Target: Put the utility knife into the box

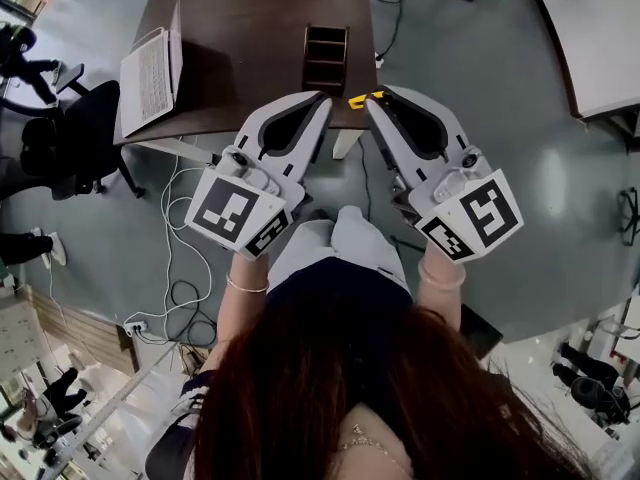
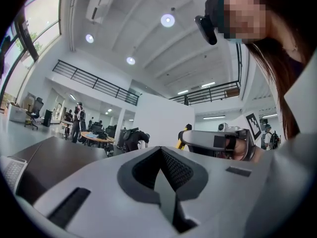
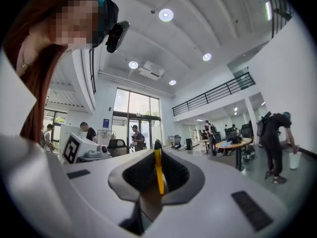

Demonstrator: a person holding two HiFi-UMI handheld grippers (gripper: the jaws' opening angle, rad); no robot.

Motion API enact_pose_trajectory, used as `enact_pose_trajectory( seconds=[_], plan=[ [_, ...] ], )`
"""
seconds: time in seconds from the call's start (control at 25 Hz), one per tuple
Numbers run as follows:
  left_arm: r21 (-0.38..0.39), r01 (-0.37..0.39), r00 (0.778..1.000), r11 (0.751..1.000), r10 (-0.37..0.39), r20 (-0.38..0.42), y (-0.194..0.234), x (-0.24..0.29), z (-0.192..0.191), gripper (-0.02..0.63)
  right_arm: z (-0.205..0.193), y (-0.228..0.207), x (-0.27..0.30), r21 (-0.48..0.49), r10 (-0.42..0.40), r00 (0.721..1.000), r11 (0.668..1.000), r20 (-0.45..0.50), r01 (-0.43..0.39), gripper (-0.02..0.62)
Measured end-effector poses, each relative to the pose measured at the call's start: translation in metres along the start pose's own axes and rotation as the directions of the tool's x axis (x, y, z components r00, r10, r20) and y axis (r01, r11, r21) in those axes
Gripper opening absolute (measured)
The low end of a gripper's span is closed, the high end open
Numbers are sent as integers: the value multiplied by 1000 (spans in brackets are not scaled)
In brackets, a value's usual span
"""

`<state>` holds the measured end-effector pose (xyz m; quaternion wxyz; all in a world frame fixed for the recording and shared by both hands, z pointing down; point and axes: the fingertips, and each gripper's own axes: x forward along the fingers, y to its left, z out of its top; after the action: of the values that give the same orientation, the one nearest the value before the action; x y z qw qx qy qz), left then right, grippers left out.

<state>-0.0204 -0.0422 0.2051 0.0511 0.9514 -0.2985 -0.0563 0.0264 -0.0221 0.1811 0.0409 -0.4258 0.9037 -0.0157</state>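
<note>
Pinching one utility knife, right tool (left tool closed); one box.

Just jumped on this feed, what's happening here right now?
A person holds a gripper in each hand, both raised in front of the dark table. The right gripper is clamped on the yellow utility knife. The left gripper is shut and empty. The box stands on the table just ahead, and the knife is not yet in it.

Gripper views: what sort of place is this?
Probably an open-plan office or lab hall: a railed mezzanine, a high ceiling with round lights, and people around shared tables.
</note>
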Motion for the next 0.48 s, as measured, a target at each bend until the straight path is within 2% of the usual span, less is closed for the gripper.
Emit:
enact_pose_trajectory(
  seconds=[0.2, 0.48],
  plan=[
    [-24, -17, 1000, 1000, 16, -18, 34, 38, -11, 2, -9, -46, 29, 27, -3, 1000, 1000, -11, 4, 52],
    [-38, -55, 998, 998, 54, -17, 78, 83, -22, 2, -16, -100, 73, 47, 62, 998, 997, -7, -62, 52]
  ],
)
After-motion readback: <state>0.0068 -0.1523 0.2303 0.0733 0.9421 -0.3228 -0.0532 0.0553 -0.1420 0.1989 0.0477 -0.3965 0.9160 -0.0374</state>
